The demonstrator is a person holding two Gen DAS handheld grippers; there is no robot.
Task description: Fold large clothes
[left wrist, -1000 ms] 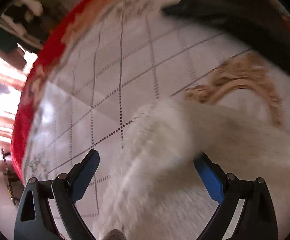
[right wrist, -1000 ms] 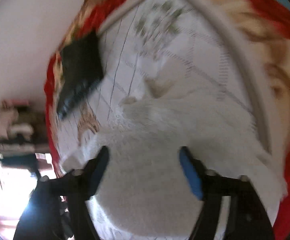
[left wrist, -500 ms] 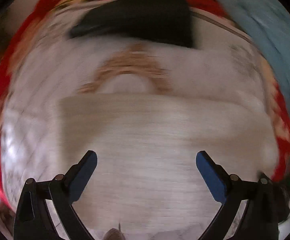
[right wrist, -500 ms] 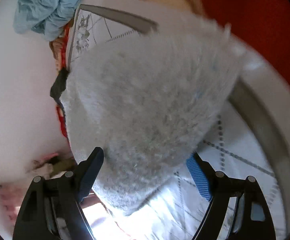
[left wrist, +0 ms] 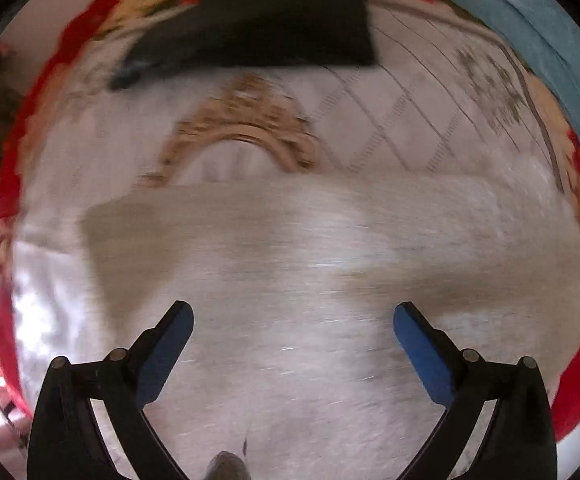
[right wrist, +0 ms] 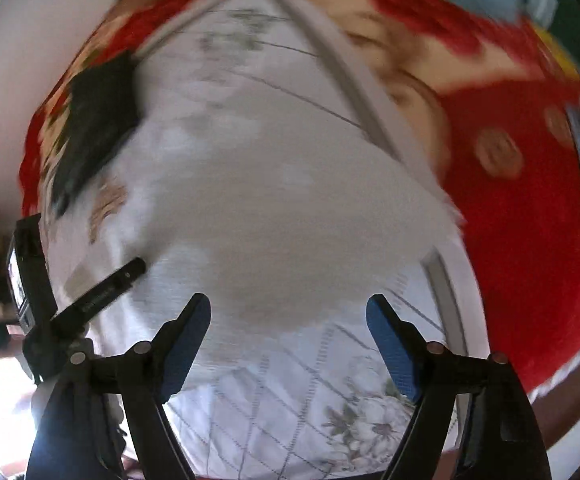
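A white fluffy garment point(left wrist: 290, 264) lies spread flat on the white patterned bed cover point(left wrist: 409, 120), blurred by motion. It also shows in the right wrist view point(right wrist: 290, 216). My left gripper point(left wrist: 291, 316) is open and empty just above the garment. My right gripper point(right wrist: 288, 308) is open and empty above the garment's near edge. The left gripper's black body point(right wrist: 70, 304) shows at the left of the right wrist view, over the garment's left side.
A black folded garment point(left wrist: 274, 20) lies at the far side of the cover; it also shows in the right wrist view point(right wrist: 98, 120). A red patterned blanket point(right wrist: 529, 240) surrounds the cover. Light blue cloth point(left wrist: 549, 40) lies at the far right.
The right gripper has let go of the white garment, which was hanging from it and now lies flat. The left gripper has stayed open above it.
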